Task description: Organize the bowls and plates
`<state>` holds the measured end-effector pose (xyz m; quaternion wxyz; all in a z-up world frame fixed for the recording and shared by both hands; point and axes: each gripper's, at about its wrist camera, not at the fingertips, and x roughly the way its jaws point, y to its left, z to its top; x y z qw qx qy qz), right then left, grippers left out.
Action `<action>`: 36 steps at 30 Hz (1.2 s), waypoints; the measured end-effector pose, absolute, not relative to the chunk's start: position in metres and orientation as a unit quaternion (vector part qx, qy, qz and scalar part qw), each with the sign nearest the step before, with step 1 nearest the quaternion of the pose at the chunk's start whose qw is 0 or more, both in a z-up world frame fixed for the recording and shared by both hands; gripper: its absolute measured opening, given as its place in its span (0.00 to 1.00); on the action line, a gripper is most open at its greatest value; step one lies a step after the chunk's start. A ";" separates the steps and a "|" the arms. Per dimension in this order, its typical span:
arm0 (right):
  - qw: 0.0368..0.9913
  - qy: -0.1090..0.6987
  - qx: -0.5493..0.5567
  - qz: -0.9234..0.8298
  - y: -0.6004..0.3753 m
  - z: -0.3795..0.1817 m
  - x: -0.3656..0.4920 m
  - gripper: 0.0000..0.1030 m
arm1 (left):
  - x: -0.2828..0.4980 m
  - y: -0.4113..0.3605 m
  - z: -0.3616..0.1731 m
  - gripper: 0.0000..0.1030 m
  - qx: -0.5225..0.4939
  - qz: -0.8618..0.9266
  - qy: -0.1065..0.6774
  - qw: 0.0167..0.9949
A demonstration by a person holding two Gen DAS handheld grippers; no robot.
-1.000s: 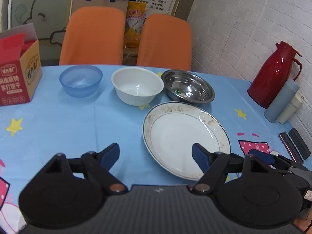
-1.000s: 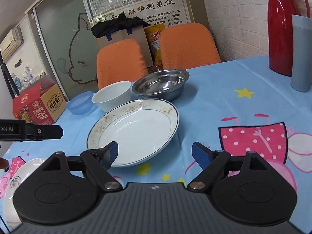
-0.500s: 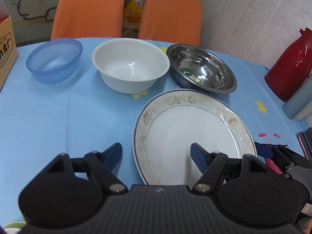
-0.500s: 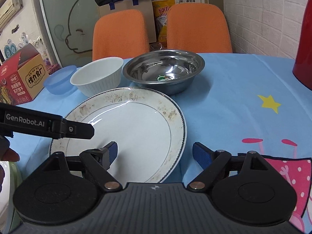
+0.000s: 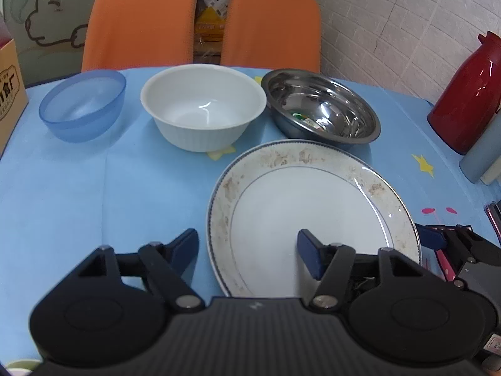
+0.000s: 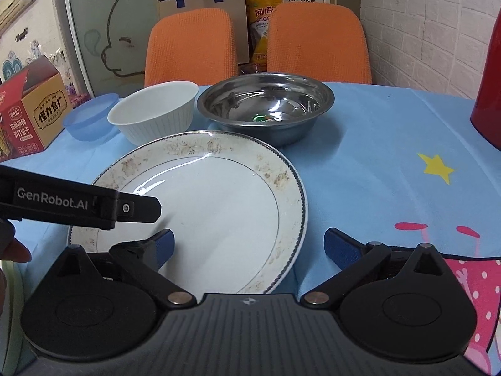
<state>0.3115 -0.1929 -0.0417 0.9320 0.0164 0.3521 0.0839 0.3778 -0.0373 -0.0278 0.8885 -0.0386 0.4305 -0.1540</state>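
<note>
A: Nearest first, left gripper (image 5: 247,244): jaws closing, about half spread, straddling the near left rim of the plate (image 5: 313,206). One blue pad sits outside the rim over the tablecloth (image 5: 94,188), the other over the plate's white well. Pads not pressing on the rim as far as the left wrist view shows

B: Right gripper (image 6: 249,244): jaws wide, the plate's near right rim between them. Left pad over the well, right pad over bare cloth. No contact seen. The left gripper's black finger, lettered GenRobot.AI, crosses the plate's left side in the right wrist view

A: Plate lies flat on the cloth, white centre, thin blue line, brownish floral band round the edge

B: Behind it, a row of three bowls. Steel bowl (image 6: 266,109) just beyond the plate's far right edge, a green sticker inside. White ribbed bowl (image 6: 155,111) left of that, near the plate's far left edge. Blue translucent bowl (image 5: 83,105) farthest left, apart from the white one

A: Edges: red cardboard box (image 6: 28,112) far left, red thermos jug (image 5: 466,94) far right by the brick wall

B: Beyond the table, two orange chairs (image 5: 137,22), a yellow packet showing between them
</note>
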 end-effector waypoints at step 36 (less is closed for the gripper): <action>0.944 0.314 0.074 0.069 -0.201 -0.039 0.252 0.96 | 0.323 -0.026 -0.025 0.26 -0.046 -0.150 0.418 0.895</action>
